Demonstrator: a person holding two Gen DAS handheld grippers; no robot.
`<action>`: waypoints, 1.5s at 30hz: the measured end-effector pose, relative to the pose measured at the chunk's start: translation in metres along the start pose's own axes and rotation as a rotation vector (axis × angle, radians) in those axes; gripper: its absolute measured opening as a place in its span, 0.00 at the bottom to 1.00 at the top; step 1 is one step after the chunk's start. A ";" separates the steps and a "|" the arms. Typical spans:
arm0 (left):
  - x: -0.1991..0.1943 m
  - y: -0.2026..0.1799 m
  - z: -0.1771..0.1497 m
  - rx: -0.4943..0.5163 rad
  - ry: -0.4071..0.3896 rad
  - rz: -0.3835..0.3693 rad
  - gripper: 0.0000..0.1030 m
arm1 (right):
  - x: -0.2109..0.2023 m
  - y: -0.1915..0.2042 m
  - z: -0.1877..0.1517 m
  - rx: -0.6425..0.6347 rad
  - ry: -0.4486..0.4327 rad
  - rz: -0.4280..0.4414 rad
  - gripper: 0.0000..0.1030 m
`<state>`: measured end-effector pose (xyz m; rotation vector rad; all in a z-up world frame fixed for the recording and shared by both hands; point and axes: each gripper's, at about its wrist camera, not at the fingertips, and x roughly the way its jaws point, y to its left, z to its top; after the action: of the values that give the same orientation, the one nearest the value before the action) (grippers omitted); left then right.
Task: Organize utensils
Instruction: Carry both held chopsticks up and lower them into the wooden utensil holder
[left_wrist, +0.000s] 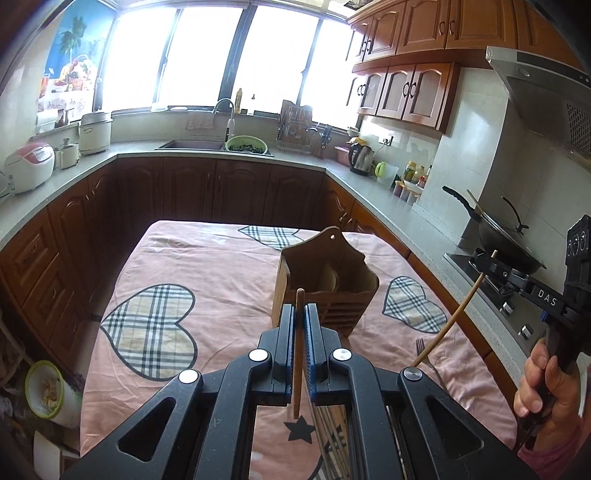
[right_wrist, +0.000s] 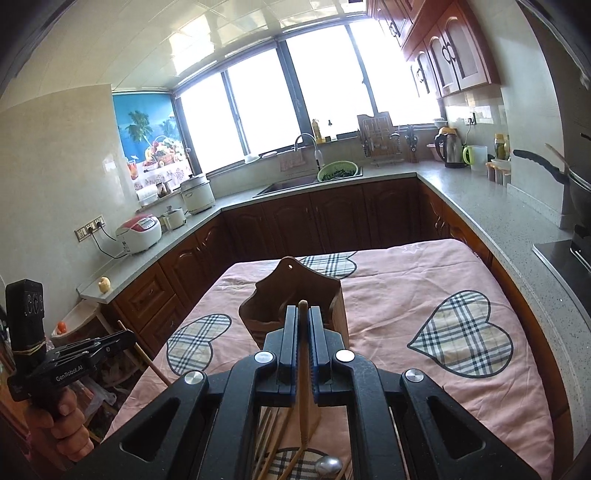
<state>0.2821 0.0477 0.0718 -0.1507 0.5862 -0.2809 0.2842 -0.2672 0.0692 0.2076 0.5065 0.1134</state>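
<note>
Beside the wooden holder (left_wrist: 325, 280), both grippers' fingers pinch sticks; only the left view shows a fork (left_wrist: 424, 356).

A home kitchen. A sink (left_wrist: 192, 144) sits under the wide window (left_wrist: 236, 55), with a green colander (left_wrist: 246, 144) just right of it. Right of the sink stand a kettle (left_wrist: 361, 158) and a wok (left_wrist: 506, 236) on the hob; left of it, a rice cooker (left_wrist: 29, 166).

My left tool (left_wrist: 300, 314) is matt black plastic with ribbed blue pads and shiny metal rivets, as is my right tool (right_wrist: 303, 317). Each pinches a smooth wooden stick (left_wrist: 297, 350). At twelve o'clock, a brown wooden holder (left_wrist: 325, 280) sits on soft, wrinkled pink cloth (left_wrist: 221, 266).
</note>
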 end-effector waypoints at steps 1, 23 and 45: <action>0.001 0.000 0.005 0.002 -0.012 0.001 0.04 | 0.001 0.000 0.004 0.000 -0.011 0.002 0.04; 0.095 -0.002 0.081 0.007 -0.247 0.015 0.04 | 0.069 -0.025 0.095 0.110 -0.224 -0.015 0.04; 0.238 0.048 0.060 -0.184 -0.101 0.006 0.04 | 0.161 -0.069 0.040 0.240 -0.082 -0.036 0.05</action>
<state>0.5163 0.0252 -0.0141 -0.3389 0.5115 -0.2115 0.4480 -0.3156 0.0121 0.4355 0.4409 0.0086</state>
